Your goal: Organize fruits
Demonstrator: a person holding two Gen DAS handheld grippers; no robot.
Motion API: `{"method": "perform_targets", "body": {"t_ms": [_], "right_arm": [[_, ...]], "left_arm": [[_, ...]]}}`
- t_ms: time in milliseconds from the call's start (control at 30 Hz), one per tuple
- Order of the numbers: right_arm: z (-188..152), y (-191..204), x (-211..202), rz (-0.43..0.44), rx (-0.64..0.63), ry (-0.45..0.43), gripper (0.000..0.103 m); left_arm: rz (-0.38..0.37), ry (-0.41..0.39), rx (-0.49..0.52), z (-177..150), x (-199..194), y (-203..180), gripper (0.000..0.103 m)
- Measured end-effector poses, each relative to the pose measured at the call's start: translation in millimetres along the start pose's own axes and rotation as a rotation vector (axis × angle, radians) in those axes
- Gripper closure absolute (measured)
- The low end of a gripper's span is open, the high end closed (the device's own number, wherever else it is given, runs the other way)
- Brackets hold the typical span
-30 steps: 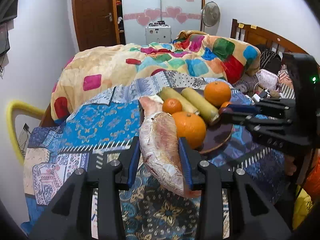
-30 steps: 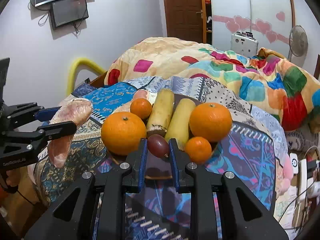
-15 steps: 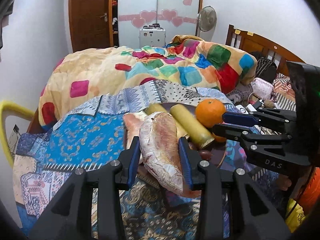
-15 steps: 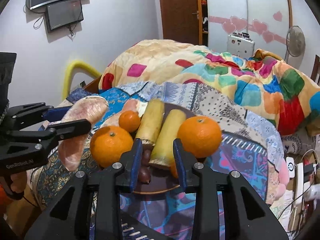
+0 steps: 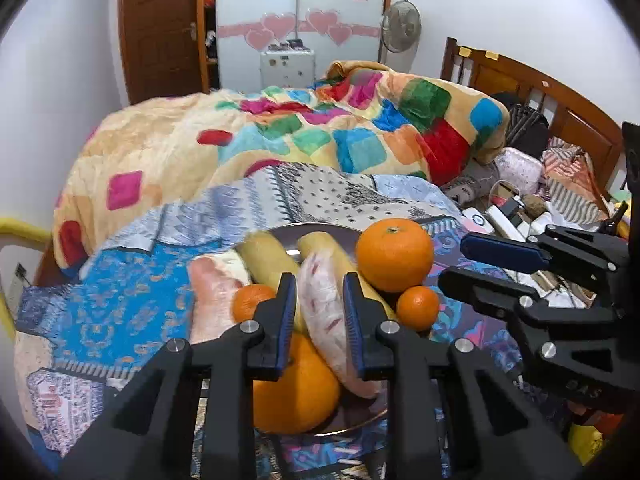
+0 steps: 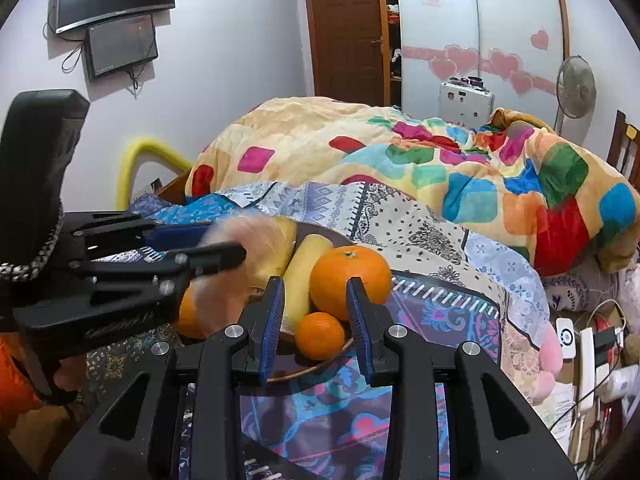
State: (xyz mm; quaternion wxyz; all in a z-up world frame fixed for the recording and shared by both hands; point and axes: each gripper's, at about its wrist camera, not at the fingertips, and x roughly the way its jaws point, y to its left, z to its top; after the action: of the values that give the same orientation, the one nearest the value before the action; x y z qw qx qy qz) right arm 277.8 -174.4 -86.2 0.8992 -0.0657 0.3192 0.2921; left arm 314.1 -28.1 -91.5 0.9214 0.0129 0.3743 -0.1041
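A dark plate (image 5: 316, 229) on the patterned bedspread carries two yellow fruits (image 5: 265, 257), two large oranges (image 5: 394, 254) and two small oranges (image 5: 418, 307). My left gripper (image 5: 319, 285) is shut on a pale pink fruit piece (image 5: 326, 316), its jaws squeezing in, and holds it over the plate above the near large orange (image 5: 296, 392). A second pink piece (image 5: 208, 300) lies at the plate's left edge. My right gripper (image 6: 314, 285) stands open with nothing between its pads, just short of a small orange (image 6: 320, 340) and a large orange (image 6: 350, 280). The left gripper (image 6: 224, 242) shows blurred at the left.
A bright patchwork quilt (image 5: 320, 132) is heaped behind the plate. Clutter of chargers, boxes and cloth (image 5: 520, 208) lies by the wooden headboard (image 5: 560, 96) at the right. A yellow padded rail (image 6: 140, 160) runs along the wall side. A fan, a wardrobe and a door stand beyond.
My left gripper carried the pink fruit piece rightward over the plate, its jaws narrowing on it. My right gripper opened off a small dark fruit and pulled back; that fruit is out of sight.
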Motion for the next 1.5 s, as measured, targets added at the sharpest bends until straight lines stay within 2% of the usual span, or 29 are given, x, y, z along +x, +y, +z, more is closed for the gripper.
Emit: {"method": "perform_targets", "body": {"t_ms": [167,400,700,733,800,933,1100,1200,1400,1500], "right_arm": [[-3,-3,3,0.0,0.006,0.006,0.074],[-2,1,-5,-0.01,-0.001,-0.004,0.074],[11,27,-63,-0.014,-0.003,-0.097,0.074],[11,31,-71,-0.013,-0.004,-0.11,0.074],[12,41,-90,-0.017,-0.008,-0.148,0.073],[9,63,-134,-0.033,-0.022,-0.247,0.064],[1,84,-185,-0.035,-0.011,-0.359,0.062],[-6,97,-211,-0.047,-0.016,-0.417,0.053],[-21,121,-241,-0.076,-0.026,-0.494,0.037],[-28,127,-250,-0.08,-0.021,-0.52,0.028]], "left_arm": [[0.047,0.014,0.01,-1,13,-1,0.079],[0.04,-0.007,0.011,-9,-8,2,0.079],[0.079,-0.124,-0.008,-22,-89,2,0.074],[0.084,-0.147,-0.013,-24,-103,2,0.072],[0.099,-0.199,-0.024,-31,-133,0,0.062],[0.119,-0.288,-0.03,-45,-182,-8,0.06],[0.139,-0.399,-0.055,-68,-242,-18,0.048],[0.164,-0.454,-0.05,-79,-270,-26,0.04],[0.211,-0.541,-0.04,-102,-315,-38,0.031],[0.23,-0.576,-0.04,-112,-332,-43,0.018]]}}
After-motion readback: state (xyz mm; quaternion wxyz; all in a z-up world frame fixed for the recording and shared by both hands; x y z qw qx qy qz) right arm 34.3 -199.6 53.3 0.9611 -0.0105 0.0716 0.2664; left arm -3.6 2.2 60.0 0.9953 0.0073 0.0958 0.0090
